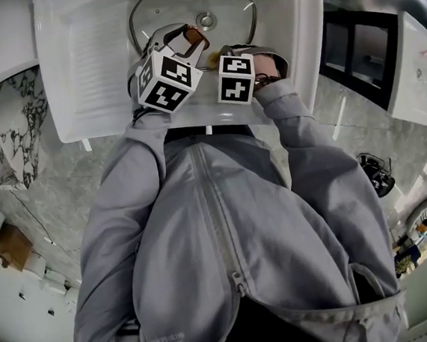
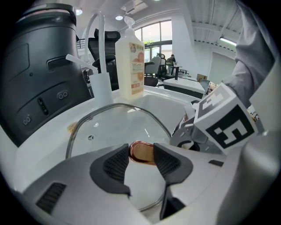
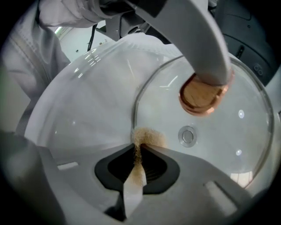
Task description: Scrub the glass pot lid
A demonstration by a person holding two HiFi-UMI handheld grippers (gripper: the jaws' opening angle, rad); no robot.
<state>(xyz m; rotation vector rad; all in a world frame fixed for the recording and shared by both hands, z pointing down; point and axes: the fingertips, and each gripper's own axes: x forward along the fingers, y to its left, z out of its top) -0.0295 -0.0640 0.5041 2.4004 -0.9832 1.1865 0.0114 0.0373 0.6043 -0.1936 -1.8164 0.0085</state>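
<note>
The glass pot lid (image 1: pixel 148 3) with its metal rim stands tilted in the white sink (image 1: pixel 90 58). My left gripper (image 1: pixel 190 41) is shut on the lid's copper knob (image 2: pixel 141 152); the pads press on it from both sides. In the left gripper view the lid's rim (image 2: pixel 109 105) arches behind the jaws. My right gripper (image 3: pixel 139 151) is shut on a tan scrub pad (image 3: pixel 147 137), whose frayed end sticks out past the jaws at the lid's rim (image 3: pixel 134 114). The knob (image 3: pixel 202 99) shows above and to the right of it. Whether the pad touches the glass I cannot tell.
The sink drain (image 3: pixel 188 135) shows through the glass. A soap bottle (image 2: pixel 130 66) and a white faucet (image 2: pixel 99 52) stand behind the sink, with a black appliance (image 2: pixel 39 66) to the left. A person's grey jacket (image 1: pixel 219 226) fills the lower head view.
</note>
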